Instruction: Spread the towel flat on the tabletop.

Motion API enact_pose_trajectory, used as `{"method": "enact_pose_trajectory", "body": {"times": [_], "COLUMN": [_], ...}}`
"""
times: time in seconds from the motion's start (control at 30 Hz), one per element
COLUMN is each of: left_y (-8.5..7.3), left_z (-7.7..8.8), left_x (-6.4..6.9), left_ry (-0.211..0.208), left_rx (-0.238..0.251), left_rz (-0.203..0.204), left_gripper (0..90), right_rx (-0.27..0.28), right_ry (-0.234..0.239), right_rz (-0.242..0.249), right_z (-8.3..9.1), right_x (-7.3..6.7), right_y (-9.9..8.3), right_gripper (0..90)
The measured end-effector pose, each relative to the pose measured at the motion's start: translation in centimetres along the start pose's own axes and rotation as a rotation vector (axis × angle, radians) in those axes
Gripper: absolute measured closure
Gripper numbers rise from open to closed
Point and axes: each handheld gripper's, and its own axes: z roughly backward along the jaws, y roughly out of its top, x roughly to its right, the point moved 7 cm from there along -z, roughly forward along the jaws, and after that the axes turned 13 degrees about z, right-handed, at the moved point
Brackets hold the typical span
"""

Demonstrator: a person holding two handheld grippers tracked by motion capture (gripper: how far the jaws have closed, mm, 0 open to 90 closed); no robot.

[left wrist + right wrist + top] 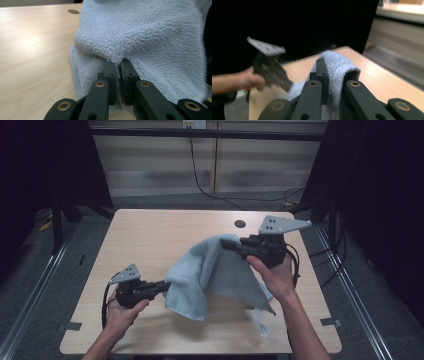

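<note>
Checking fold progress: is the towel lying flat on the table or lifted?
Lifted. The towel hangs bunched between the left gripper and the higher right gripper, both shut on it.

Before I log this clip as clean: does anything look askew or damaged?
Nothing damaged. The towel hangs unevenly: the right gripper holds its corner higher than the left gripper, so the cloth sags bunched between them, one tagged corner trailing on the table.

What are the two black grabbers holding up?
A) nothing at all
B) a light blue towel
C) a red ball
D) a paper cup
B: the left gripper and the right gripper are each shut on an edge of the light blue towel, which hangs between them above the table.
</note>
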Motion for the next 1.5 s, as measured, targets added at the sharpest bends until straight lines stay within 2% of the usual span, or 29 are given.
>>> {"method": "enact_pose_trajectory", "body": {"times": [0.03, 0.1, 0.17, 0.2, 0.23, 0.27, 0.33, 0.37, 0.4, 0.47, 0.57, 0.67, 0.7, 0.73, 0.77, 0.8, 0.83, 0.87, 0.9, 0.93, 1.0, 1.03, 1.07, 1.17, 1.23, 1.33, 1.37, 1.4, 1.5], "left_y": [0.2, 0.7, 1.4, 2.1, 3.0, 3.9, 6.0, 7.0, 9.1, 10.1, 12.3, 12.3, 11.9, 11.4, 10.8, 10.0, 9.3, 8.6, 7.8, 7.1, 5.8, 5.0, 4.2, 3.6, 3.1, 2.4, 2.3, 2.1, 1.6], "left_z": [-0.1, -0.1, 0.2, 0.5, 0.9, 1.5, 2.6, 3.2, 4.3, 4.8, 6.1, 5.1, 4.3, 3.5, 2.6, 1.8, 0.9, 0.0, -0.8, -1.4, -2.4, -2.8, -2.9, -2.7, -2.3, -1.9, -1.6, -1.2, 0.0], "left_x": [-0.3, -0.7, -0.6, -0.4, -0.1, 0.2, 1.0, 1.3, 2.0, 2.4, 3.1, 2.2, 1.4, 0.6, -0.3, -1.1, -1.8, -2.5, -3.2, -3.8, -4.4, -4.8, -5.3, -5.7, -5.8, -5.7, -5.4, -5.2, -4.7], "left_ry": [0.008, 0.008, -0.010, 0.000, -0.018, -0.019, -0.018, -0.014, -0.023, -0.029, -0.029, 0.006, 0.011, 0.029, 0.041, 0.035, 0.041, 0.052, 0.062, 0.066, 0.063, 0.068, 0.075, 0.088, 0.094, 0.124, 0.122, 0.113, 0.123], "left_rx": [0.006, 0.018, 0.032, 0.054, 0.074, 0.094, 0.138, 0.157, 0.212, 0.232, 0.295, 0.271, 0.259, 0.244, 0.222, 0.194, 0.182, 0.155, 0.130, 0.112, 0.063, 0.044, 0.029, 0.025, 0.005, -0.023, -0.009, -0.002, -0.007], "left_rz": [0.005, 0.015, 0.000, 0.008, 0.009, -0.015, -0.033, -0.059, -0.065, -0.075, -0.103, -0.094, -0.068, -0.044, -0.027, -0.007, 0.017, 0.029, 0.041, 0.052, 0.054, 0.062, 0.092, 0.111, 0.120, 0.093, 0.093, 0.088, 0.060], "left_gripper": [84.8, 85.0, 85.5, 85.6, 85.7, 85.7, 85.8, 85.8, 85.8, 85.8, 85.8, 85.7, 85.7, 85.7, 85.6, 85.5, 85.5, 85.1, 84.5, 84.5, 81.5, 75.6, 71.6, 62.9, 51.2, 40.4, 38.5, 38.1, 38.0], "right_rx": [0.025, 0.052, 0.062, 0.120, 0.118, 0.118, 0.135, 0.135, 0.178, 0.223, 0.233, 0.180, 0.180, 0.151, 0.113, 0.043, 0.043, -0.029, -0.054, -0.054, -0.085, -0.081, -0.094, -0.159, -0.188, -0.216, -0.226, -0.234, -0.223], "right_ry": [0.009, 0.028, 0.008, 0.013, 0.004, 0.004, -0.013, -0.013, -0.023, -0.039, -0.067, -0.098, -0.098, -0.102, -0.118, -0.128, -0.128, -0.139, -0.130, -0.130, -0.125, -0.106, -0.102, -0.111, -0.110, -0.160, -0.172, -0.200, -0.214], "right_rz": [0.020, 0.024, 0.043, 0.028, 0.046, 0.046, 0.079, 0.079, 0.076, 0.072, 0.074, 0.030, 0.030, 0.005, -0.010, -0.068, -0.068, -0.112, -0.143, -0.143, -0.200, -0.263, -0.273, -0.272, -0.288, -0.317, -0.312, -0.306, -0.315], "right_z": [-1.1, -2.1, -2.3, -2.4, -2.4, -2.4, -2.0, -2.0, -1.2, -0.3, 0.5, 0.2, 0.2, -0.3, -0.7, -1.9, -1.9, -2.9, -3.4, -3.4, -4.1, -4.4, -4.4, -4.5, -4.2, -2.7, -2.2, -0.9, 0.6], "right_x": [-0.2, -0.3, -0.2, 0.0, 0.1, 0.1, 0.5, 0.5, 0.9, 1.3, 2.1, 3.6, 3.6, 4.1, 4.8, 5.9, 5.9, 6.7, 6.9, 6.9, 7.0, 6.7, 6.4, 5.9, 5.4, 5.6, 5.8, 6.0, 6.1], "right_y": [1.4, 2.5, 3.1, 4.8, 5.6, 5.6, 7.8, 7.8, 9.2, 10.5, 10.8, 8.0, 8.0, 6.4, 4.5, 0.4, 0.4, -3.7, -5.6, -5.6, -9.3, -11.8, -12.6, -14.8, -16.4, -18.1, -18.3, -18.4, -18.3], "right_gripper": [86.9, 86.9, 87.0, 87.2, 87.2, 87.2, 87.1, 87.1, 87.2, 87.2, 87.1, 86.9, 86.9, 86.9, 86.8, 86.6, 86.6, 86.5, 86.3, 86.3, 86.0, 85.2, 84.4, 80.7, 75.7, 62.8, 61.2, 58.0, 53.2]}}
